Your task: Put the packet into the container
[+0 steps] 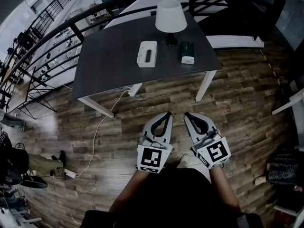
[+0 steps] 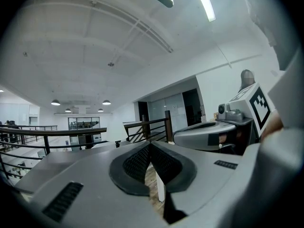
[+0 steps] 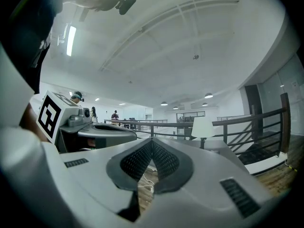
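Observation:
On the dark table point(image 1: 109, 65) a white rectangular container point(image 1: 147, 53) with a slot in its top lies beside a dark green packet point(image 1: 187, 52). Both grippers hang side by side over the wooden floor, well short of the table's front edge. My left gripper point(image 1: 167, 114) is shut with nothing between its pads. My right gripper point(image 1: 186, 115) is also shut and empty. The left gripper view has its own jaws point(image 2: 150, 144) closed, with the right gripper point(image 2: 213, 136) alongside. In the right gripper view the closed jaws point(image 3: 152, 141) point level toward the table.
A white-shaded lamp point(image 1: 170, 17) stands on the table behind the container and packet, and shows too as the lamp point(image 3: 203, 127). A white cable point(image 1: 97, 132) runs across the floor from the table's leg. Black railings point(image 1: 52, 37) ring the table's far side.

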